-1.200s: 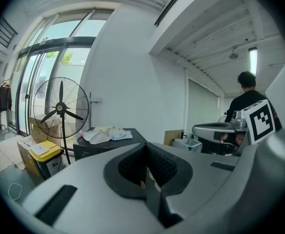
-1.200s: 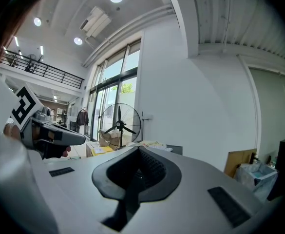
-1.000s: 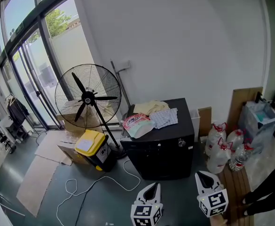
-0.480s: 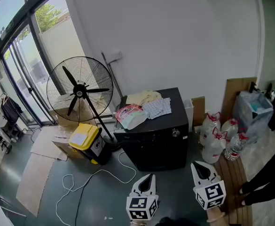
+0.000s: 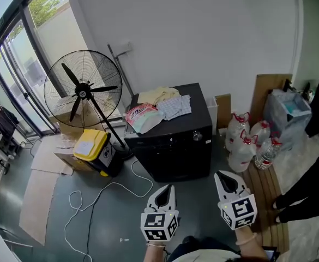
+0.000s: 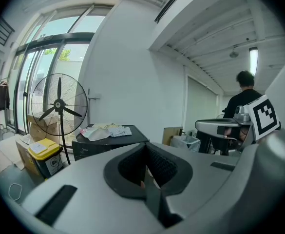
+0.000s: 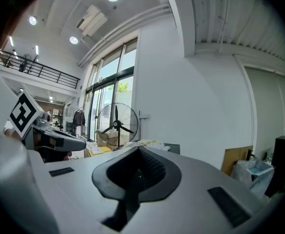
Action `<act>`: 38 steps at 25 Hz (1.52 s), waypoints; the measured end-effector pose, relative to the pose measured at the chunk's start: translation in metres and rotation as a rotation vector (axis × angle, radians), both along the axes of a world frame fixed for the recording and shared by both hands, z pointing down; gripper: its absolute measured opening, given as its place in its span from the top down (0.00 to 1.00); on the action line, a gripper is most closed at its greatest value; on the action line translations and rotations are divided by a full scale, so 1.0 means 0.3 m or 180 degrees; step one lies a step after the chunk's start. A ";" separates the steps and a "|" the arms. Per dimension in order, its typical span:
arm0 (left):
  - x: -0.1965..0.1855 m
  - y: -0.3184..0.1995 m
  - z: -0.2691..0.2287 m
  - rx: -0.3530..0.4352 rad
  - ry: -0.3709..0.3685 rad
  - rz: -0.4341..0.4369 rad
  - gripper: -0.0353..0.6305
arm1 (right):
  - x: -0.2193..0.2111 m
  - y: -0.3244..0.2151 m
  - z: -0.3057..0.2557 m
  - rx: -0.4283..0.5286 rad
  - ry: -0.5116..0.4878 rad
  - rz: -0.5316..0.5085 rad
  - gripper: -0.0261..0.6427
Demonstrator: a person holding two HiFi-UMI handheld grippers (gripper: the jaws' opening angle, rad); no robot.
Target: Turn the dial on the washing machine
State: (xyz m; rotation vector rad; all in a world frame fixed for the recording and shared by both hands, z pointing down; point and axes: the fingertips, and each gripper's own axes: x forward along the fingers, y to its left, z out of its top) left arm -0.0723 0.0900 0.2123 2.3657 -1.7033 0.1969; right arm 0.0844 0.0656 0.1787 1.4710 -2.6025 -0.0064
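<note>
Pedestal fan [image 5: 82, 94] beside yellow bin [image 5: 90, 144]

The washing machine [image 5: 173, 149] stands at the wall [image 5: 203, 31] — fan [image 5: 83, 89] left, bottles [image 5: 245, 146] right.
Cloths [image 5: 164, 103] lie on top; a bin [image 5: 92, 149] stands before the fan; the left hand-held gripper [image 5: 167, 190] and right hand-held gripper [image 5: 225, 178] sit in front — apart from it.

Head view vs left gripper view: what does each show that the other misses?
Head view only: the round silver dial on the front of the black washing machine, and the clear red-capped water jugs. Left gripper view only: the white ceiling and its tube light. Both: that washing machine with clothes on top, the black pedestal fan and yellow-lidded bin.
</note>
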 end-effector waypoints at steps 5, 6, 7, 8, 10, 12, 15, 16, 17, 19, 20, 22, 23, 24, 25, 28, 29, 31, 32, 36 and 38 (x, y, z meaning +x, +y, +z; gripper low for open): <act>0.008 -0.007 0.013 -0.0062 -0.0032 0.0038 0.92 | 0.004 -0.004 -0.004 -0.0011 0.0004 -0.0003 0.92; 0.010 -0.012 0.011 -0.0063 -0.0037 0.0052 0.92 | 0.007 -0.009 -0.010 -0.0003 0.0003 0.0007 0.92; 0.012 -0.013 0.011 -0.0064 -0.0042 0.0066 0.92 | 0.010 -0.010 -0.012 0.0000 0.0005 0.0018 0.92; 0.012 -0.011 0.014 -0.0070 -0.0046 0.0074 0.92 | 0.011 -0.007 -0.009 -0.0004 0.0006 0.0027 0.92; 0.004 -0.002 0.021 -0.0091 -0.0043 0.0074 0.92 | 0.010 0.002 0.000 -0.0018 0.0005 0.0038 0.92; 0.001 0.001 0.025 -0.0110 -0.0038 0.0076 0.92 | 0.013 0.004 0.002 -0.0021 0.0008 0.0048 0.92; 0.011 -0.001 0.029 -0.0125 -0.0047 0.0096 0.92 | 0.025 -0.002 0.001 -0.0026 0.0009 0.0068 0.92; 0.014 -0.002 0.029 -0.0128 -0.0056 0.0103 0.92 | 0.026 -0.004 0.002 -0.0030 0.0006 0.0072 0.92; 0.014 -0.002 0.030 -0.0132 -0.0064 0.0109 0.92 | 0.026 -0.006 0.003 -0.0034 0.0005 0.0076 0.92; 0.013 0.000 0.029 -0.0139 -0.0079 0.0124 0.92 | 0.024 -0.006 0.007 -0.0043 0.0009 0.0086 0.92; 0.012 0.000 0.028 -0.0138 -0.0085 0.0129 0.92 | 0.025 -0.006 0.007 -0.0044 0.0013 0.0092 0.92; 0.007 -0.003 0.022 -0.0127 -0.0094 0.0128 0.92 | 0.028 -0.008 0.007 -0.0042 0.0014 0.0099 0.92; 0.003 -0.006 0.019 -0.0123 -0.0100 0.0121 0.92 | 0.028 -0.010 0.007 -0.0042 0.0010 0.0100 0.92; -0.001 -0.007 0.017 -0.0122 -0.0108 0.0114 0.92 | 0.027 -0.011 0.008 -0.0045 0.0004 0.0099 0.92; -0.004 -0.008 0.016 -0.0124 -0.0116 0.0109 0.92 | 0.027 -0.011 0.011 -0.0052 -0.0001 0.0098 0.92; -0.008 -0.010 0.018 -0.0123 -0.0142 0.0112 0.92 | 0.025 -0.009 0.020 -0.0076 -0.0019 0.0097 0.92; -0.009 -0.009 0.018 -0.0122 -0.0148 0.0116 0.92 | 0.024 -0.008 0.022 -0.0082 -0.0026 0.0096 0.92; -0.009 -0.008 0.017 -0.0121 -0.0156 0.0120 0.92 | 0.027 -0.005 0.029 -0.0087 -0.0027 0.0101 0.92; -0.009 -0.007 0.017 -0.0121 -0.0159 0.0120 0.92 | 0.028 -0.003 0.031 -0.0087 -0.0029 0.0101 0.92; -0.006 -0.010 0.018 -0.0122 -0.0173 0.0126 0.92 | 0.035 -0.003 0.031 -0.0083 -0.0051 0.0104 0.92; -0.002 -0.012 0.017 -0.0118 -0.0179 0.0133 0.92 | 0.041 -0.003 0.029 -0.0077 -0.0066 0.0115 0.92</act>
